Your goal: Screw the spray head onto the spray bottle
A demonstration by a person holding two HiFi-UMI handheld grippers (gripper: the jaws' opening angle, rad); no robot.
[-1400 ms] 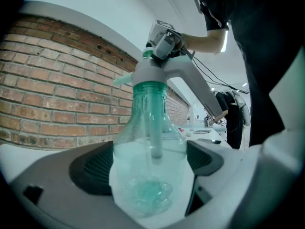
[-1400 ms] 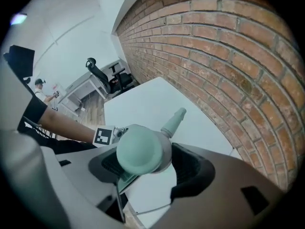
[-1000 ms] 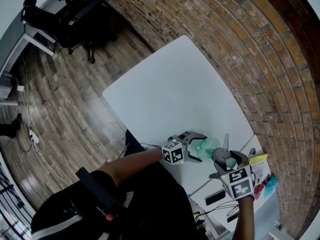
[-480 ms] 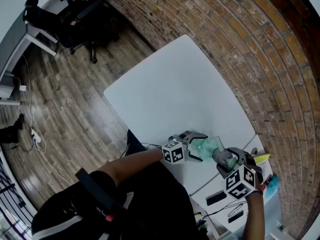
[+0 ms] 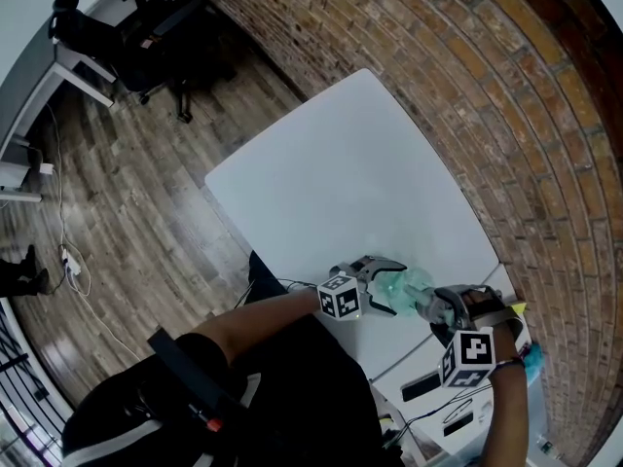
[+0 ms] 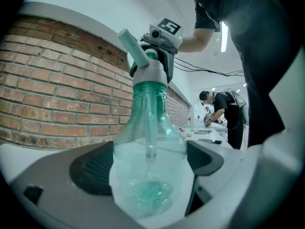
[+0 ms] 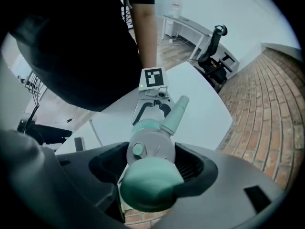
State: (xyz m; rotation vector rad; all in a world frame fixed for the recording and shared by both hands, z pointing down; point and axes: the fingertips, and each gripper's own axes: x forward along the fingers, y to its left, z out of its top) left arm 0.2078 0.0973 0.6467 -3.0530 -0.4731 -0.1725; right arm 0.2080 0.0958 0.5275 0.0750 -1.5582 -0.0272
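Note:
A clear green spray bottle (image 5: 401, 284) (image 6: 149, 142) is held off the white table (image 5: 341, 183), lying roughly sideways, with my left gripper (image 5: 382, 287) (image 6: 150, 168) shut on its lower body. The grey and green spray head (image 6: 147, 67) (image 7: 150, 152) sits on the bottle's neck, its dip tube showing inside the bottle. My right gripper (image 5: 446, 306) (image 7: 152, 165) is shut on the spray head, pads at both sides, nozzle (image 7: 174, 112) pointing away. Beyond the head, the right gripper view shows the left gripper (image 7: 150, 104).
A brick wall (image 5: 506, 115) runs along the table's far side. A second table at lower right carries a black phone (image 5: 420, 385) and small coloured items (image 5: 511, 309). Office chairs (image 5: 146, 37) stand far left on the wood floor. A person (image 6: 224, 111) stands in the background.
My right gripper has turned about the bottle's neck with the spray head in it; its marker cube swung lower and rightward. The left gripper and bottle have stayed nearly still.

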